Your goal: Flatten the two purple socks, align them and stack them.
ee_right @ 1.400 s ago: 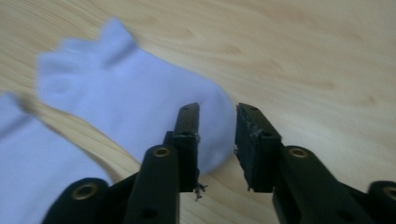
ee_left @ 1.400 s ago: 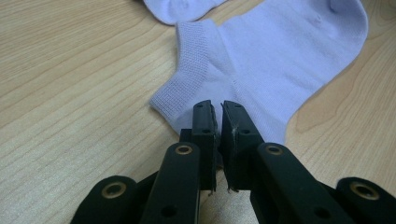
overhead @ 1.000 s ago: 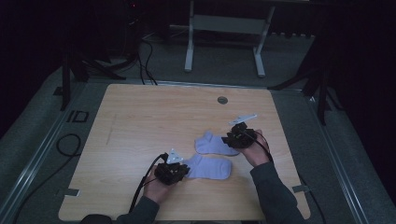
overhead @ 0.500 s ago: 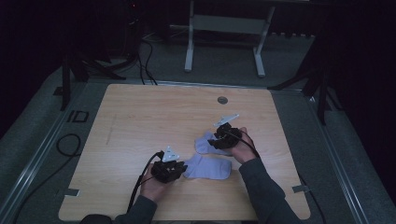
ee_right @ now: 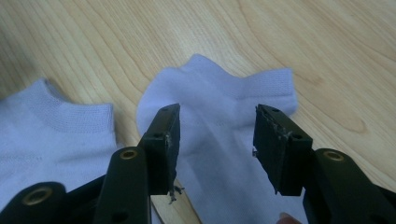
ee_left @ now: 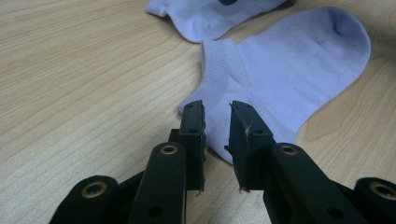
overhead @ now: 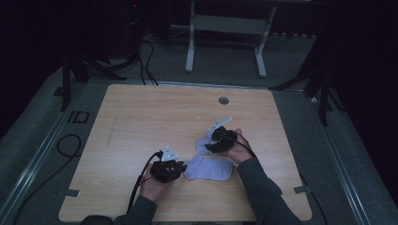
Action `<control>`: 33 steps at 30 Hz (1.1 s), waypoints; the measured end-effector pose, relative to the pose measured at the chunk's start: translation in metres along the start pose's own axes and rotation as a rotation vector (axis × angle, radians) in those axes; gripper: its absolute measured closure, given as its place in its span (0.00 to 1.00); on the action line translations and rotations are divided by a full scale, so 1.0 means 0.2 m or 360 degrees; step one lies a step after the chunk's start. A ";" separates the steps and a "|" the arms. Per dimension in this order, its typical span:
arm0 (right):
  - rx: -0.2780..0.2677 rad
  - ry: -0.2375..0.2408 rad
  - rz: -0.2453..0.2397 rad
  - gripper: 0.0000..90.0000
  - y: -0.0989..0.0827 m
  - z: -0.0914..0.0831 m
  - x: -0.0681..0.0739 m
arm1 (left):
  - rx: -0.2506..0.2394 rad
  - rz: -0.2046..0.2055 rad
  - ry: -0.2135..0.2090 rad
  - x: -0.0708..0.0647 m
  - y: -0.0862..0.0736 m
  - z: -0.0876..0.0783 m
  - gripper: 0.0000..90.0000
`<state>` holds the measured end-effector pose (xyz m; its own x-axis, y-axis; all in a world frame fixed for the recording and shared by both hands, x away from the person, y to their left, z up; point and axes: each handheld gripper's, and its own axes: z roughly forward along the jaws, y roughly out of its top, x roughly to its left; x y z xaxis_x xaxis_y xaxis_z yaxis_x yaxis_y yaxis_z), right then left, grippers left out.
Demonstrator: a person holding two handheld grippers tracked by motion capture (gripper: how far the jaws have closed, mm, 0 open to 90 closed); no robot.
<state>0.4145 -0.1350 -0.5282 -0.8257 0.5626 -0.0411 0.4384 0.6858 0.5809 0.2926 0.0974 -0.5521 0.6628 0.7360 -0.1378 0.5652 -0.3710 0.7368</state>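
Pale socks point(overhead: 209, 168) on desk point(overhead: 141, 117) | right gripper point(ee_right: 215, 135) jaws just opened, straddling far sock cuff point(ee_right: 219, 93) | left gripper point(ee_left: 217, 121) jaws slightly apart, empty, at near sock cuff | risk: pinching one layer only.

Room's dark around me, light falls mostly on the tabletop point(overhead: 155, 112): pale wood grain, rounded corners, a round grommet point(overhead: 224, 100) near the far edge. It sits on a grey carpeted floor point(overhead: 291, 61). Metal rails point(overhead: 42, 150) run along both sides of the platform, "ID" marking point(overhead: 78, 116) on the left. Behind the tabletop stands a grey metal frame point(overhead: 225, 33) with two legs. Black cables point(overhead: 141, 56) snake across the floor at far left. Black stand legs point(overhead: 324, 93) at right.
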 end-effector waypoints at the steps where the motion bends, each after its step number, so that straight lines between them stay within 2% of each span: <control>1: -0.0004 0.0004 -0.0004 0.56 0.00 0.01 0.00 | -0.0001 0.0000 0.0000 0.00 0.00 0.00 0.84; 9: 0.0036 0.0035 -0.0042 0.53 0.02 0.06 0.01 | -0.0005 -0.0006 0.0001 0.00 0.00 0.00 0.83; 12: 0.0078 0.0028 -0.0028 0.53 0.02 0.09 0.01 | -0.0006 -0.0006 0.0002 0.01 0.00 -0.01 0.83; 14: 0.0061 0.0048 0.0006 0.53 0.01 0.10 0.00 | -0.0008 -0.0011 0.0003 0.01 0.00 -0.01 0.83; 19: 0.0073 0.0064 0.0034 0.54 0.02 0.10 -0.01 | -0.0009 -0.0015 0.0001 0.01 0.00 -0.01 0.83; 25: 0.0064 0.0044 0.0045 0.68 0.01 0.10 -0.02 | -0.0009 -0.0015 0.0000 0.01 0.00 -0.01 0.83; 33: 0.0076 -0.0010 0.0116 0.91 0.01 0.09 -0.04 | -0.0009 -0.0017 0.0000 0.01 0.00 -0.01 0.83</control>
<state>0.4285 -0.1290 -0.5411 -0.7889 0.6145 -0.0051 0.5138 0.6640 0.5432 0.2931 0.0993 -0.5518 0.6568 0.7398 -0.1460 0.5696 -0.3599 0.7389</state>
